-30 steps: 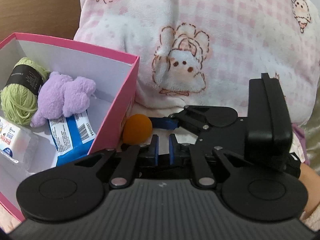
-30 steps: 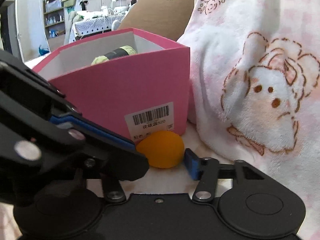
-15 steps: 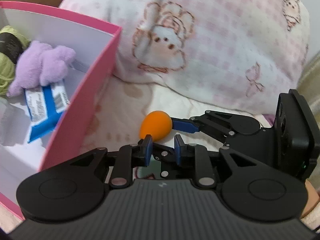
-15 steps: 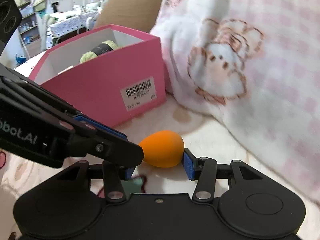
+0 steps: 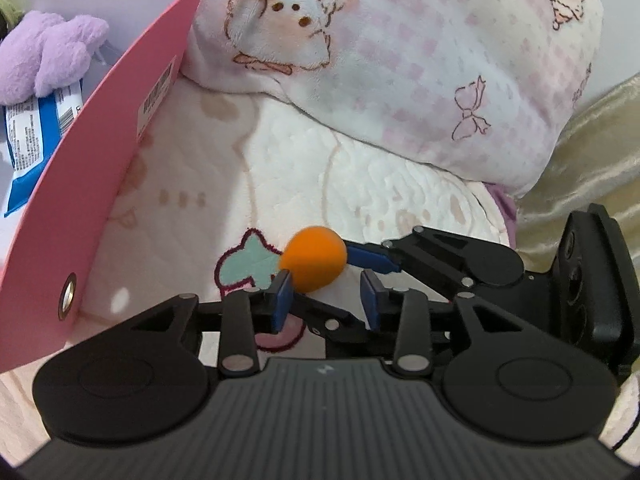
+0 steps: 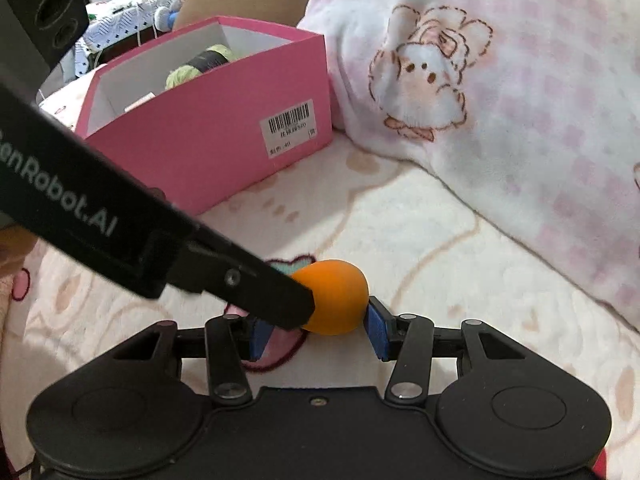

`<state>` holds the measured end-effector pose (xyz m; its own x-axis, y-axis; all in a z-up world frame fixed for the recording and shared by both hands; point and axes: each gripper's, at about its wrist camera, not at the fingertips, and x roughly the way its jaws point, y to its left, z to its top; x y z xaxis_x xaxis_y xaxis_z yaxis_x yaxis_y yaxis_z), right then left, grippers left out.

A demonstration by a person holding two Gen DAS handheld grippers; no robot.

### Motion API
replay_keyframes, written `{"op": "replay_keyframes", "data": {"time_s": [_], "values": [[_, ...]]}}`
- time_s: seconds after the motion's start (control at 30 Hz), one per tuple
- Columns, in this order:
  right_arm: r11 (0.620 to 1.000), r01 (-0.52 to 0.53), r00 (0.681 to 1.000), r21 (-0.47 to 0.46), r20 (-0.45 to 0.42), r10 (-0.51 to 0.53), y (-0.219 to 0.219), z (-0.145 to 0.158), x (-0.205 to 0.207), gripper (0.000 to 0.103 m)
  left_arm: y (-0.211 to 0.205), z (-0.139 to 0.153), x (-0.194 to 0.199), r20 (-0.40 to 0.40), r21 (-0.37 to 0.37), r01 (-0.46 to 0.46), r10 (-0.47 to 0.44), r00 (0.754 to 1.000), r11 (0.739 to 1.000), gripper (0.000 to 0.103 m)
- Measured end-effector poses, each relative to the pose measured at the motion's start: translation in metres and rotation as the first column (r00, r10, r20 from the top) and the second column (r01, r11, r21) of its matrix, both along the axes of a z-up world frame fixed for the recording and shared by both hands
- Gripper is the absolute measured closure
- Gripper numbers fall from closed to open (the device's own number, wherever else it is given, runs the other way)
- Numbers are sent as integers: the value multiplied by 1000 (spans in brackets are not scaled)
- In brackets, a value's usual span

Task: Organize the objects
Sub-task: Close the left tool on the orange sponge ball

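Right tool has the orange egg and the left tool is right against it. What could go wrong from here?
1. The orange egg is rounded and pinched only at its sides by the right tool; it may slip out onto the blanket.
2. The left tool, jaws opening, has the egg at its tips, not between them; it could knock the egg loose.
3. The pink box stands apart, so a carry remains.

The pink box (image 6: pixel 224 128) walls off the left, and the plush blanket (image 6: pixel 500 92) rises just behind and to the right. Between them the quilted bed (image 5: pixel 360 184) lies bare. The left tool (image 5: pixel 326 298), its jaws opening, crosses in front of the right tool (image 6: pixel 318 334).
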<state>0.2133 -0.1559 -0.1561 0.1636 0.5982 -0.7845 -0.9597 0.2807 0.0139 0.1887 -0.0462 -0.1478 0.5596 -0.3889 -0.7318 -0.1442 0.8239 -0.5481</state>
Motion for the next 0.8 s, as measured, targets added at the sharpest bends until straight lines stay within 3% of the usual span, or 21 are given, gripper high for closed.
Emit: {"op": "replay_keyframes", "data": {"time_s": [0.1, 0.27, 0.3, 0.33, 0.43, 0.57, 0.73, 0.8], "values": [[999, -6, 998, -52, 58, 9, -4, 0, -9, 50, -12, 0, -2, 4, 92, 51, -51, 999, 994, 61], [996, 19, 996, -85, 89, -11, -13, 4, -19, 48, -24, -9, -4, 47, 69, 91, -94, 994, 993, 60], [996, 27, 995, -89, 97, -18, -15, 4, -21, 42, -27, -11, -5, 64, 87, 100, -105, 992, 991, 60], [994, 40, 993, -106, 113, -28, -16, 4, -23, 30, -30, -12, -6, 75, 102, 104, -112, 991, 989, 60], [985, 117, 979, -130, 180, -93, -22, 9, -29, 27, -32, -18, -8, 104, 82, 120, -128, 986, 989, 62], [974, 220, 971, -46, 104, -214, -30, 21, -32, 27, -33, -23, -7, 119, 64, 140, -147, 982, 988, 63], [965, 239, 966, -108, 123, -226, -26, 8, -41, 27, -32, -29, -5, 102, 65, 156, -162, 981, 986, 63], [967, 242, 968, -86, 84, -235, -27, 5, -36, 27, -30, -37, -4, 109, 52, 157, -162, 981, 986, 62]]}}
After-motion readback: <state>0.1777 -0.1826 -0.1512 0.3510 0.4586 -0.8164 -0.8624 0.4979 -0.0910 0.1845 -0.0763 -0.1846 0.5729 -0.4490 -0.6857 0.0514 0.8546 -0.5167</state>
